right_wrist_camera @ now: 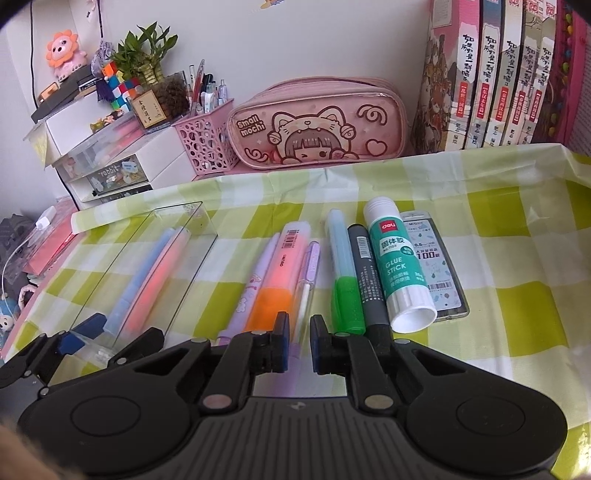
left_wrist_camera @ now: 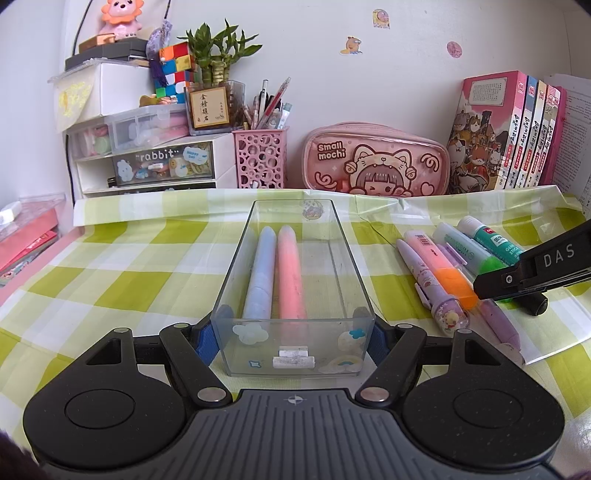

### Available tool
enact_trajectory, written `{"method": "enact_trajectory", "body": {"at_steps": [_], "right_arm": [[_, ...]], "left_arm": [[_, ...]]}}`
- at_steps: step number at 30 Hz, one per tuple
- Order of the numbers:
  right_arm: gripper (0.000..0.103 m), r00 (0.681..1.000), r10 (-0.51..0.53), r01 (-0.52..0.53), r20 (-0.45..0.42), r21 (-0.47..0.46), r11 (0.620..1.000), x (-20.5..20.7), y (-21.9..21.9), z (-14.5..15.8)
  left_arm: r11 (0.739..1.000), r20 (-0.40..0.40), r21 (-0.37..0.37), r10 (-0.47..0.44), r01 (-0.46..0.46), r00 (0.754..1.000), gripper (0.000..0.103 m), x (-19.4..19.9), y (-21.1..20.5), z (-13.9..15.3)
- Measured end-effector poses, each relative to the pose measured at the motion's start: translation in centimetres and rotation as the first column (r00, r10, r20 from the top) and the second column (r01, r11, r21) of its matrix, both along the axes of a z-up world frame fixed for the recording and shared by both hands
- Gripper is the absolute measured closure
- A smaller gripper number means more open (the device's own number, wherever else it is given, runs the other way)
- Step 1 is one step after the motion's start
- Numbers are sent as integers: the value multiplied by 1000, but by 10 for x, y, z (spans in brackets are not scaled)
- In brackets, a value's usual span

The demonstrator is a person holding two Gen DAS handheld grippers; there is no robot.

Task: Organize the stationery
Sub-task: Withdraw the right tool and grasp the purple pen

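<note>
Potted bamboo (left_wrist_camera: 218, 48), Rubik's cube (left_wrist_camera: 177, 70), lion toy (left_wrist_camera: 120, 18), checked tablecloth (left_wrist_camera: 110, 266).

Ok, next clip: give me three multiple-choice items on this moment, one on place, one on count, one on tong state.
1. Where does the clear box sit relative to the loose pens?
A. left of them
B. right of them
C. on top of them

2. How many pens lie inside the box?
A. none
B. two
C. four

3. The left tongs are
A. wide open in the air
B. shut on the clear box
C. holding the glue stick

Key: A, the orange highlighter and its neighbours lie to the box's right; B, a blue pen and a pink pen; B, pads press both box sides.
</note>
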State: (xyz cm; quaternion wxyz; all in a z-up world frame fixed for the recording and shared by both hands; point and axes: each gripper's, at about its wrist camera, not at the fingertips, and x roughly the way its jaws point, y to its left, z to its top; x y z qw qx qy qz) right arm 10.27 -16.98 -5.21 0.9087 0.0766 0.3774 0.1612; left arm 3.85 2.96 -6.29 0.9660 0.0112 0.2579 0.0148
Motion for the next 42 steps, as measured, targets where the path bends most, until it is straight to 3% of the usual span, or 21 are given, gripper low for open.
{"method": "enact_trajectory", "body": {"at_steps": [15,26,34,42], "right_arm": [[91,997,13,2,74,-190,982,4,26,-5],[91,996,-16,34,86,-206,978,9,33,-5],[91,998,-23,30,65,-115,993,8,25,3],[91,1000,-14,13,17,73,997,13,10,19]], "left_arm": [[1000,0,0,0,0,1000,30,0,0,0],[1000,0,1,0,0,1000,30,0,0,0],[1000,-4,-1,-3,3,1000,30,0,-2,0],[1000,-9,1,-6,6,1000,30,0,-2,0]]}}
